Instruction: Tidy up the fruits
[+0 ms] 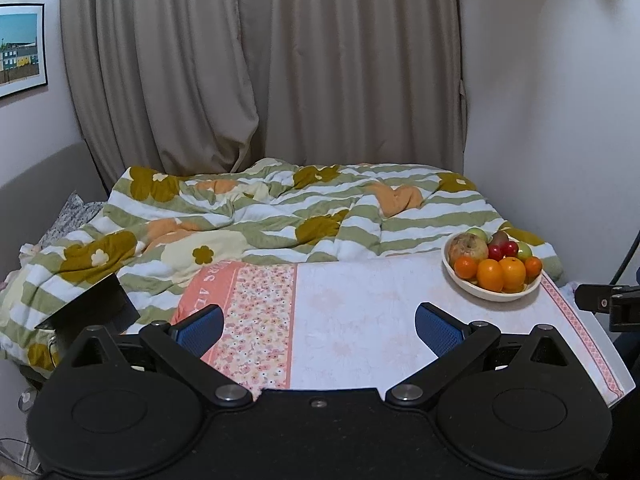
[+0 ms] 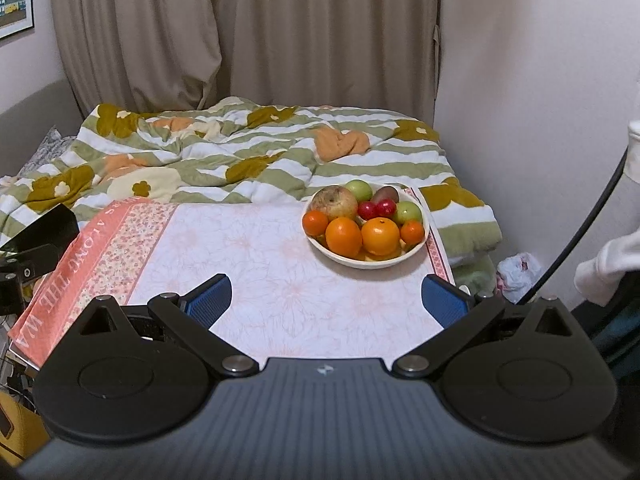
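Observation:
A cream bowl (image 2: pixel 425 242) sits at the far right of the table and also shows in the left wrist view (image 1: pixel 464 282). It holds several oranges (image 2: pixel 343 237), a brownish apple (image 2: pixel 335 201), green apples (image 2: pixel 409 212), small red fruits (image 2: pixel 376 209) and a dark fruit (image 2: pixel 386 193). My left gripper (image 1: pixel 319 330) is open and empty over the near middle of the table, left of the bowl. My right gripper (image 2: pixel 327 300) is open and empty, short of the bowl.
The table carries a white floral cloth (image 2: pixel 256 264) with a pink lettered border (image 2: pixel 80 264). Behind it lies a bed with a green striped flowered duvet (image 1: pixel 256 216), beige curtains (image 1: pixel 256 60) and a wall on the right. A black clamp (image 1: pixel 608 300) sits at the table's right edge.

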Action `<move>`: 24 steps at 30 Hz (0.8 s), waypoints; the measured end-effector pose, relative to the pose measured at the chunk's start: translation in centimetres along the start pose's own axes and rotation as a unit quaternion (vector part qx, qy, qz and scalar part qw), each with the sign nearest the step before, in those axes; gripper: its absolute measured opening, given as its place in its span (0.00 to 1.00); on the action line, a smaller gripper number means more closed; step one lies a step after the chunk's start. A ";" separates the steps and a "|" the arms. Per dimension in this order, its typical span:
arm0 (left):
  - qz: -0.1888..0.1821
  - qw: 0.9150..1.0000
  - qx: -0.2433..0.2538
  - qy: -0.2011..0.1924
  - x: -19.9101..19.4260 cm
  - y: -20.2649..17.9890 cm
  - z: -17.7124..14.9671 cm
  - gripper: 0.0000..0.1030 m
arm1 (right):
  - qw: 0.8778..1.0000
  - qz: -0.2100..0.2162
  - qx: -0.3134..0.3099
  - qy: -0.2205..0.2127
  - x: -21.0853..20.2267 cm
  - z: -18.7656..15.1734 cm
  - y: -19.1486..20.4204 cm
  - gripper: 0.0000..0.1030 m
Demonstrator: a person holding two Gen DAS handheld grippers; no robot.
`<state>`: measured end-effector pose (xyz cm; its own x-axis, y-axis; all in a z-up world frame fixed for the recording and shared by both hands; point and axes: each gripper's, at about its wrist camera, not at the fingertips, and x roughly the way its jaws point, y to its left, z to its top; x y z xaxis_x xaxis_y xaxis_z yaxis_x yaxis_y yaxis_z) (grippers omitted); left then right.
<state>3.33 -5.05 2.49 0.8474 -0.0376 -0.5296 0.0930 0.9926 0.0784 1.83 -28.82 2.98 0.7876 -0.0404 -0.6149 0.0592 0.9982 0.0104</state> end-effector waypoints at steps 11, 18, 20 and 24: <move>-0.007 1.000 0.011 -0.001 0.0 -0.3 0.0 1.00 | 1.000 -0.006 -0.001 0.006 0.0 -0.1 0.0 1.00; -0.007 1.000 0.010 -0.002 -0.1 -0.4 0.0 1.00 | 1.000 -0.006 -0.002 0.007 0.0 -0.2 -0.1 1.00; -0.008 1.000 0.008 -0.002 -0.2 -0.5 0.0 1.00 | 1.000 -0.006 -0.003 0.009 0.2 -0.4 -0.1 1.00; -0.010 1.000 0.011 0.000 -0.3 -1.2 0.1 1.00 | 1.000 -0.008 -0.004 0.016 0.5 -0.6 -0.2 1.00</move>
<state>3.07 -6.28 2.65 0.8454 -0.0573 -0.5311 0.1217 0.9887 0.0870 1.79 -29.04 2.18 0.7667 -0.0554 -0.6396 0.0674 0.9977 -0.0057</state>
